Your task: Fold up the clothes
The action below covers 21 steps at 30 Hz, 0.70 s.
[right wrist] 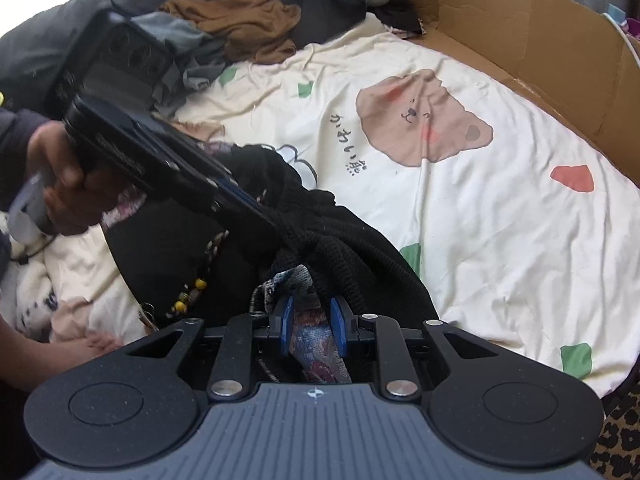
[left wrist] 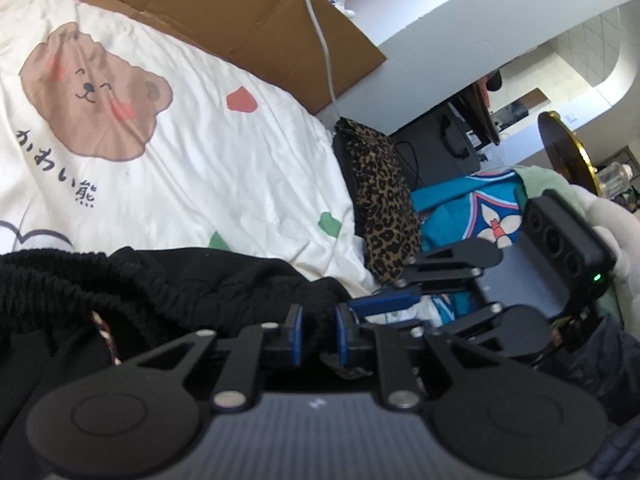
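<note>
Bear-print bedspread [right wrist: 480, 208], cardboard [right wrist: 520, 32] behind, both grippers [left wrist: 318, 334] [right wrist: 312, 330] apparently pinching black garment [right wrist: 328, 224]

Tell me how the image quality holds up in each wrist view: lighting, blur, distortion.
Left wrist view: strong fisheye bending with dark vignetted corners; the bear-print sheet is evenly daylit and sharp, while the black garment loses detail in shadow. Right wrist view: the same barrel distortion; overexposed glare at the top left corner, the left gripper slightly soft, and the cardboard clearly lit.
</note>
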Each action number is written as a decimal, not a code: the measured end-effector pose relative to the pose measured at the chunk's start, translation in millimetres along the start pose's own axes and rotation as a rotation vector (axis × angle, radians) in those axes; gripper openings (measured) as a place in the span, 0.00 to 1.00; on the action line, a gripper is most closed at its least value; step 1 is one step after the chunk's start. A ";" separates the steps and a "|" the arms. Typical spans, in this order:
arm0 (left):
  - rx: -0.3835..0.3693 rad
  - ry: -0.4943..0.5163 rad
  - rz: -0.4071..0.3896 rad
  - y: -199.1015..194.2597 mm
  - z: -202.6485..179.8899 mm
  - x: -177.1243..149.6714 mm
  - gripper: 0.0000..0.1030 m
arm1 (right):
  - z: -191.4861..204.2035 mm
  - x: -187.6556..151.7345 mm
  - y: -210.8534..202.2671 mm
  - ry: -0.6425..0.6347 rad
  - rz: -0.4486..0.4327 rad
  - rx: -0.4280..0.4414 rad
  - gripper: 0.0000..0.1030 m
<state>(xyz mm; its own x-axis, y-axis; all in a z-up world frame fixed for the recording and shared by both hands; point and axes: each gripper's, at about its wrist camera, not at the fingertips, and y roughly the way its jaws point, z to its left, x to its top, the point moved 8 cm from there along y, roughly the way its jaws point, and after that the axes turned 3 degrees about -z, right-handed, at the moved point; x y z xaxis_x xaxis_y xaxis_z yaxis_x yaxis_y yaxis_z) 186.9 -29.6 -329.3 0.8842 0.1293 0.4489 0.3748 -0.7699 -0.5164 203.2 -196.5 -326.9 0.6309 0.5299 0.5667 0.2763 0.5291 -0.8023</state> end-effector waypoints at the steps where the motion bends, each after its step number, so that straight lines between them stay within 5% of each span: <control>1: -0.001 0.009 0.004 -0.2 -1.1 -0.2 0.17 | 0.7 0.1 1.6 -0.013 0.003 -0.005 0.27; 16: 0.007 0.126 0.071 4.4 -3.9 -1.1 0.16 | 27.8 4.9 5.9 -0.381 0.011 -0.089 0.28; 21: -0.002 0.144 0.091 6.9 -5.8 -2.6 0.16 | 29.2 4.3 9.4 -0.408 0.010 -0.093 0.28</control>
<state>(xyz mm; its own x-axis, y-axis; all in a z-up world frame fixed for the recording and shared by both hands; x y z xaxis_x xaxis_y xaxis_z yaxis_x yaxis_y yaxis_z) 185.6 -38.9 -329.8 0.8654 -0.0317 0.5001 0.2944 -0.7754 -0.5587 187.3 -169.8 -326.5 0.3005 0.7637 0.5714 0.3475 0.4703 -0.8112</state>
